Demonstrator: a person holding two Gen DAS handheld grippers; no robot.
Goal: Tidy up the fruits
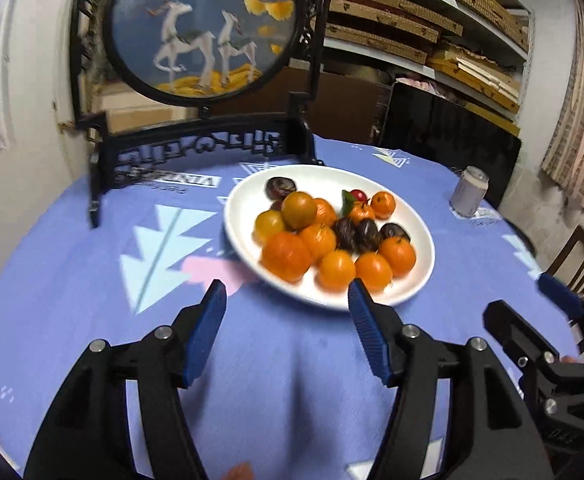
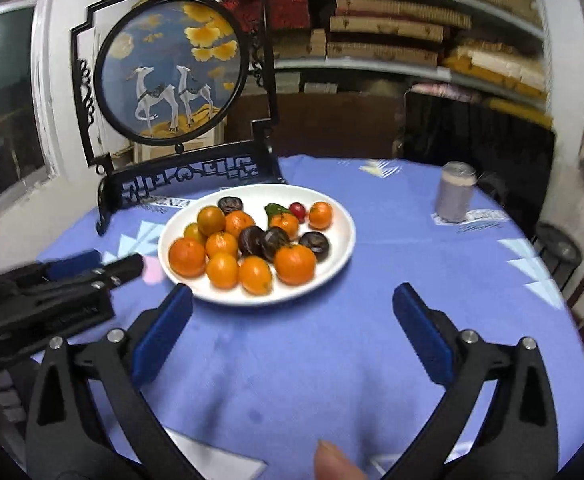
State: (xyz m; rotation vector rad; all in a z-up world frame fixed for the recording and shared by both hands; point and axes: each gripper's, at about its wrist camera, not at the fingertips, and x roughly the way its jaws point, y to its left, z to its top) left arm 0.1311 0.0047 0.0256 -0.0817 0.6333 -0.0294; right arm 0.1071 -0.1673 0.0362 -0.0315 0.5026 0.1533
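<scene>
Both grippers, left (image 1: 288, 300) and right (image 2: 292, 300), spread empty just short of the plate (image 2: 344, 252); bare surface (image 2: 432, 248) beside its rim.

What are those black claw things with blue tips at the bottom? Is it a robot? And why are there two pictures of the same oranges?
It is not a robot. A person holds a two-finger grabber in each hand, and each grabber carries a little camera that looks out along its fingers. One picture comes from the left gripper, the other from the right gripper, so you see the same table from two spots. Each camera also catches the other grabber at the picture's edge. On the blue tablecloth sits a white plate with oranges, a few dark fruits and one small red fruit. A can stands to the right, and a deer picture in a black frame stands behind. Both grabbers are open and hold nothing.
</scene>
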